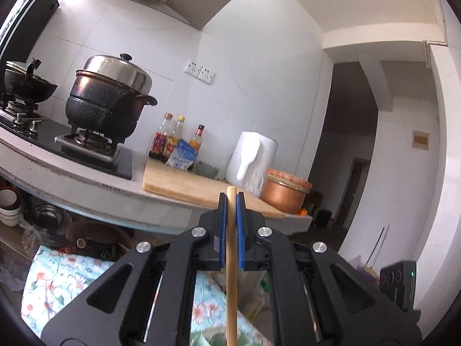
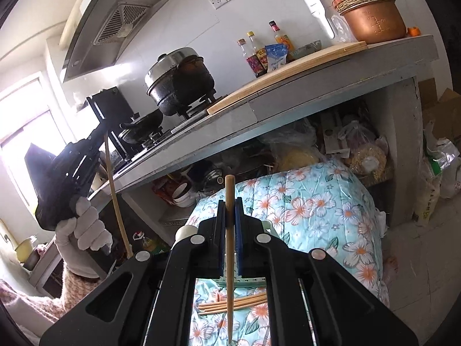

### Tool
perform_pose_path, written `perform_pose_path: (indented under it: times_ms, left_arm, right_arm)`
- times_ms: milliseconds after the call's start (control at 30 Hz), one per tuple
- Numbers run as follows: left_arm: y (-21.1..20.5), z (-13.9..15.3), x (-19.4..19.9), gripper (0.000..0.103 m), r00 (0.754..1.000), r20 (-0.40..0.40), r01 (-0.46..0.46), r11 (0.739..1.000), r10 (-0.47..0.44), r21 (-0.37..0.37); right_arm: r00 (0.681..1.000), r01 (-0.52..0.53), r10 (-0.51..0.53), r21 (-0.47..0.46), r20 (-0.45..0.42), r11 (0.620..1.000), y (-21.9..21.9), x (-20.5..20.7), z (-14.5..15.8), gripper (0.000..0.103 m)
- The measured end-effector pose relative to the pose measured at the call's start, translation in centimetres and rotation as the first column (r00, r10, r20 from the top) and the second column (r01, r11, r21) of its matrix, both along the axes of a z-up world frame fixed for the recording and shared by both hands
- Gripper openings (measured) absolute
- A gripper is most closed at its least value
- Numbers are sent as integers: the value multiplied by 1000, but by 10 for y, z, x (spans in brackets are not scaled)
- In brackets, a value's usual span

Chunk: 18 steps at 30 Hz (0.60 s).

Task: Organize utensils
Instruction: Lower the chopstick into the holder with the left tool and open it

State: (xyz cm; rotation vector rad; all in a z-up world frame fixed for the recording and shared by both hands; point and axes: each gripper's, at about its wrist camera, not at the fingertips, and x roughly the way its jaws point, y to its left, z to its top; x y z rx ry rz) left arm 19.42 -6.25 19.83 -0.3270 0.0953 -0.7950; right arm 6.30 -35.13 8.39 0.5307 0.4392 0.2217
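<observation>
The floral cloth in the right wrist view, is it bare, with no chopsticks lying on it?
No, a small bunch of loose chopsticks lies on the floral cloth, below the right tongs.

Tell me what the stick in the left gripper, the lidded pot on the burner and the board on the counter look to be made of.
Chopstick: pale, matte tan, probably bamboo or wood.
Pot: dark speckled body, likely enamelled or coated metal; its lid is shiny, seemingly stainless steel.
Cutting board: light matte wood or bamboo.

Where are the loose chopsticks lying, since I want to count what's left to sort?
In the right wrist view, the loose chopsticks lie bundled on the floral cloth, low in the frame, just behind the chopstick the right tongs hold.
</observation>
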Motion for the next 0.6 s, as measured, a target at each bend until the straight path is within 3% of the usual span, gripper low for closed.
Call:
perform_pose_path:
  times_ms: [200, 600]
  left_arm:
    - [-30, -10, 31, 6, 997, 35, -66, 998, 66, 4]
    - [-56, -66, 88, 6, 986, -59, -150, 985, 156, 86]
  right_arm:
    - [999, 13, -13, 22, -32, 1000, -12, 10, -13, 6]
    - [996, 33, -27, 61, -82, 998, -30, 23, -36, 6]
